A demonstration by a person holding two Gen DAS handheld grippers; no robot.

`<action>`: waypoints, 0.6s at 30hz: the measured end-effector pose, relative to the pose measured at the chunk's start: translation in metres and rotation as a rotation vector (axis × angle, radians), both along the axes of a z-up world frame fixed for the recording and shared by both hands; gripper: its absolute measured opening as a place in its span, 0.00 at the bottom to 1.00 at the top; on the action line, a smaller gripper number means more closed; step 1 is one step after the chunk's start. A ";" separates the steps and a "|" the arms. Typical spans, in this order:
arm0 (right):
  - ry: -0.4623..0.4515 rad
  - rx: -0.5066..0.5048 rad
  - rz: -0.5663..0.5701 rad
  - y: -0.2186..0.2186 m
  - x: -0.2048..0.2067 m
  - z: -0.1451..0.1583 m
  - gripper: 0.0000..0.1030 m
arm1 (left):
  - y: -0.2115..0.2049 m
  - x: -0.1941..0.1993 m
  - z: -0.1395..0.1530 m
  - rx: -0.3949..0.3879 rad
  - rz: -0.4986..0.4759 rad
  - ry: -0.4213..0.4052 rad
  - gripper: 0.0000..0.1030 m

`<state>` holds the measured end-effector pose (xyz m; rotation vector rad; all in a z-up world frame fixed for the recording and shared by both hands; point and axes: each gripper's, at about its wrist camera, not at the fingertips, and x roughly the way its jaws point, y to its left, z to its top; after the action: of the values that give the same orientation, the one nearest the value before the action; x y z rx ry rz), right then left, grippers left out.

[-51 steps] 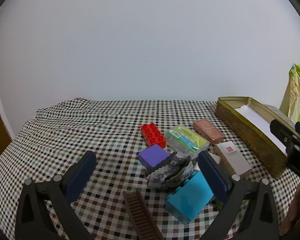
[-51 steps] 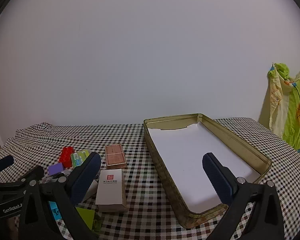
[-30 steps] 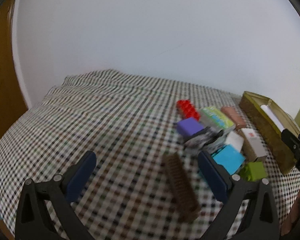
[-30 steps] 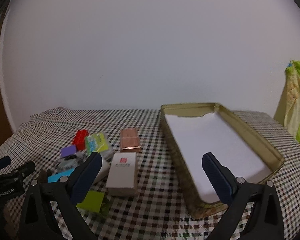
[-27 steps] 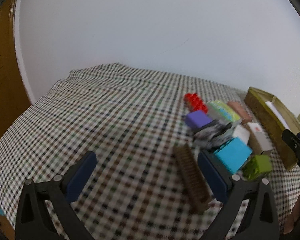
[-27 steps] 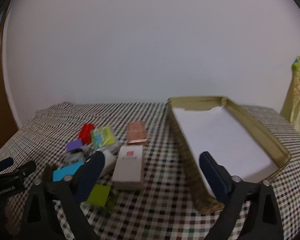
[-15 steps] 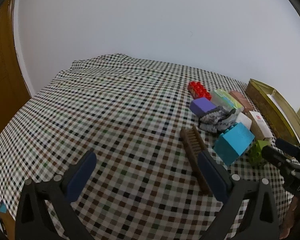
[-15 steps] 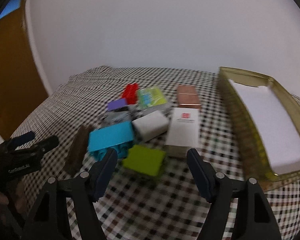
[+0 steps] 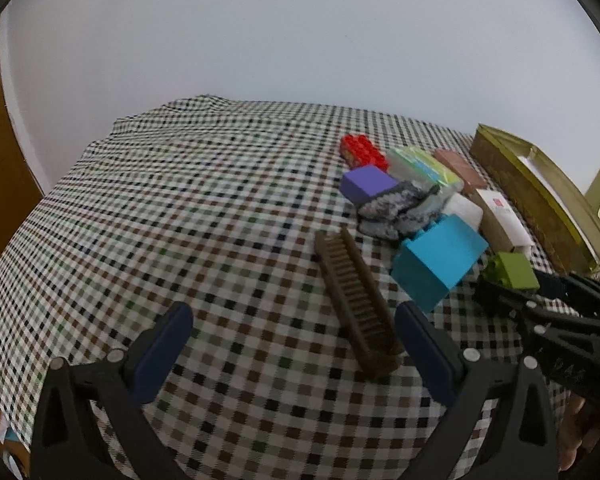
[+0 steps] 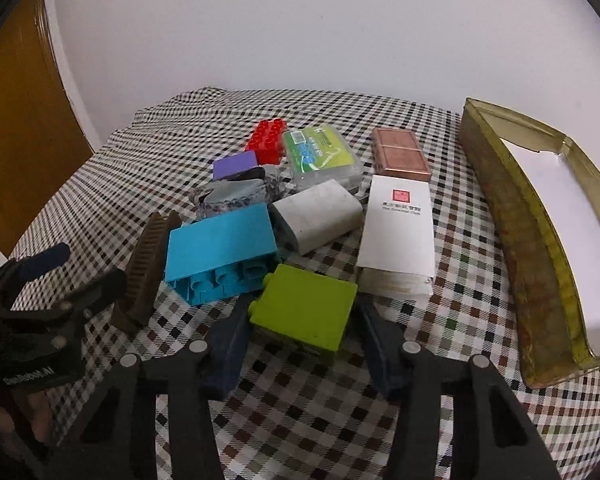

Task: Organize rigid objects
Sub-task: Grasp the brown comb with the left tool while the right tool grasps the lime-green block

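A pile of rigid things lies on the checked cloth: a green block (image 10: 306, 310), a blue block (image 10: 222, 250), a brown comb (image 9: 356, 300), a white box (image 10: 398, 226), a white soap-like piece (image 10: 318, 214), a copper case (image 10: 398, 156), a green-labelled clear case (image 10: 320, 154), a red brick (image 10: 266, 140) and a purple block (image 10: 236, 164). My right gripper (image 10: 300, 344) is open, its fingers on either side of the green block's near end. My left gripper (image 9: 292, 344) is open and empty, with the comb just inside its right finger (image 9: 426, 350).
A gold tin tray (image 10: 540, 240) lined with white paper stands at the right. A grey patterned cloth piece (image 9: 396, 208) lies among the blocks. A brown door (image 10: 20, 120) is at the left. The table's left side shows bare checked cloth (image 9: 160, 220).
My right gripper has swung left and down from the tin tray to the green block and narrowed its opening. My left gripper has pulled back and left, away from the pile.
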<state>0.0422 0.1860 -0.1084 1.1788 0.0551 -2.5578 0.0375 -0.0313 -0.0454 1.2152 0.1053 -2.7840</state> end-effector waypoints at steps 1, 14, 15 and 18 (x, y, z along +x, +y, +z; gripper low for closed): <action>0.012 -0.010 -0.011 0.003 0.002 0.002 0.52 | 0.002 -0.001 0.000 -0.003 0.000 -0.002 0.99; 0.196 -0.035 -0.119 0.027 0.005 0.028 0.52 | 0.007 -0.029 -0.012 0.008 0.049 -0.086 0.72; 0.197 -0.044 -0.128 0.029 0.004 0.028 0.52 | 0.008 -0.029 -0.011 0.008 0.039 -0.081 0.69; 0.220 -0.062 -0.153 0.035 0.007 0.033 0.52 | 0.007 -0.030 -0.009 0.016 0.026 -0.057 0.27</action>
<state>0.0493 0.2213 -0.0755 0.9065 -0.0661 -2.7919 0.0073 -0.0244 -0.0545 1.2859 0.1383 -2.7298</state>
